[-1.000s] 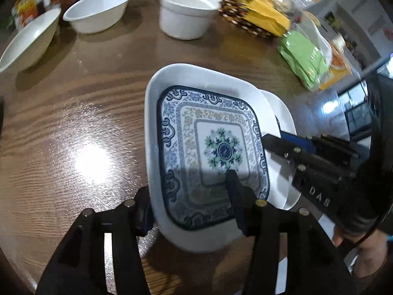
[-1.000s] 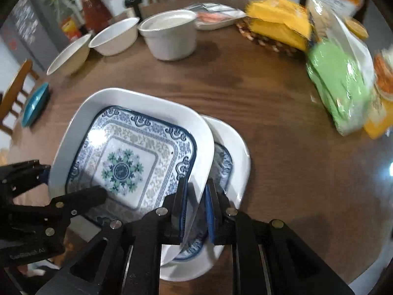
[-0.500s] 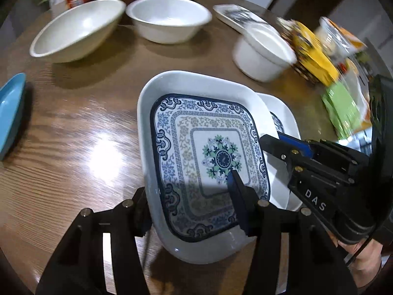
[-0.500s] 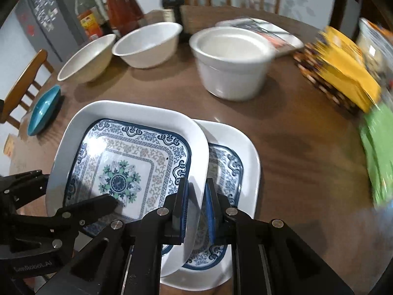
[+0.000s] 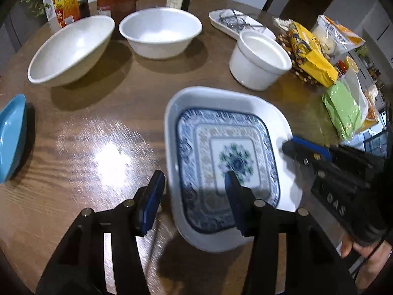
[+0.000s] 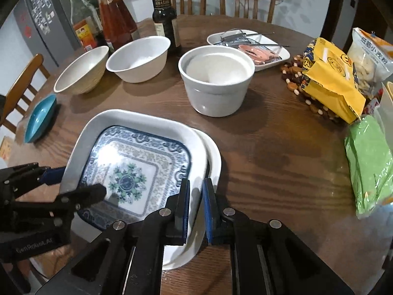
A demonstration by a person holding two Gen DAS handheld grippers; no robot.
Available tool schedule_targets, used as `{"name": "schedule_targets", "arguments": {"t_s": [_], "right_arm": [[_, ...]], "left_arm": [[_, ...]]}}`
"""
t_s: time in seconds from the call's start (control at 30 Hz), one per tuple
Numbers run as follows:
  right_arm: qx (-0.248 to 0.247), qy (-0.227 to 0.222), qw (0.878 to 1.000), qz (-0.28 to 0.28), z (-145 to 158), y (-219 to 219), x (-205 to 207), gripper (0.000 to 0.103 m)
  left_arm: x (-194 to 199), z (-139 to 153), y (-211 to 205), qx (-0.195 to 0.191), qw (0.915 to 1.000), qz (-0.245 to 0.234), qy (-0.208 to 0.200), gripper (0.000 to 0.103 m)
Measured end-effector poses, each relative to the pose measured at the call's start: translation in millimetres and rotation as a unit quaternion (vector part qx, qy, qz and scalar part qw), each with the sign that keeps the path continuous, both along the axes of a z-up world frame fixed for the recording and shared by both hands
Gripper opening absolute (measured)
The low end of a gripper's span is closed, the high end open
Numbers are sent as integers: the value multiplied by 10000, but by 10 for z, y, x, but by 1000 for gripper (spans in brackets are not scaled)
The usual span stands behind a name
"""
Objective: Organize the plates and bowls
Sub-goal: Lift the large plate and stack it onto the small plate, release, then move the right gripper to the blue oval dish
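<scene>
A square white plate with a blue pattern (image 5: 228, 152) (image 6: 137, 167) lies on top of a second like plate (image 6: 213, 152), whose rim shows to its right. My left gripper (image 5: 194, 194) is open, its fingers astride the top plate's near left edge. My right gripper (image 6: 196, 196) is shut on the top plate's right rim; it also shows in the left wrist view (image 5: 304, 147). Two white bowls (image 5: 71, 49) (image 5: 161, 33) and a white pot (image 5: 260, 60) stand farther back. A blue dish (image 5: 12, 137) sits at the left edge.
The round wooden table (image 6: 270, 147) also holds a tray with cutlery (image 6: 248, 44), snack bags (image 6: 329, 78) (image 6: 371, 164) on the right and bottles (image 6: 115, 17) at the back. Chairs (image 6: 245, 0) stand behind.
The top plate has slid right and now sits almost squarely over the lower plate. My left gripper has opened and let go of its edge. The right gripper still holds the rim.
</scene>
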State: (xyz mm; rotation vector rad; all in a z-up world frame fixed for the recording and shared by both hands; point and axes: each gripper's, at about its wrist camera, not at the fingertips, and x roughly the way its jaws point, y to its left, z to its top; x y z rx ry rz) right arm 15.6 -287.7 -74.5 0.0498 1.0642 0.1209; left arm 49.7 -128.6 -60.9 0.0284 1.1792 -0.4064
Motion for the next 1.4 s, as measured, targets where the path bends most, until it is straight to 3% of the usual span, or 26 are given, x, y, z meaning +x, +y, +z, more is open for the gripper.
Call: {"name": "schedule_targets", "arguments": {"t_s": [0.2, 0.23, 0.33, 0.5, 0.67, 0.83, 0.97, 1.03, 1.17, 1.4], "right_arm": [[47, -166, 9996, -226, 69, -28, -70, 13], [110, -187, 9994, -256, 84, -42, -75, 13], [181, -263, 9987, -398, 137, -86, -119, 13], [259, -352, 9977, -527, 203, -122, -211, 13], [436, -470, 9968, -470, 274, -84, -300, 13], [549, -526, 9970, -169, 309, 152, -284, 13], [665, -519, 9964, 87, 298, 429, -218, 22], [710, -565, 9956, 224, 298, 575, -199, 32], [752, -585, 9944, 458, 298, 824, -156, 58], [958, -430, 9915, 762, 319, 1187, -39, 59]], "left_arm": [[-35, 37, -72, -11, 9996, -273, -19, 53], [-62, 45, -157, 51, 9992, -407, -28, 63], [-67, 5, -322, 118, 9983, -562, 11, 68], [-95, 3, -178, 143, 9989, -450, -44, 68], [-160, 181, 244, -112, 9995, -126, -273, 70], [-248, 244, 516, 6, 9987, 243, -459, 87], [-296, 285, 675, 215, 9966, 456, -653, 95], [-315, 303, 800, 345, 9946, 610, -764, 101], [-314, 334, 1035, 424, 9910, 908, -884, 102], [-327, 400, 1521, 584, 9815, 1463, -1091, 102]]}}
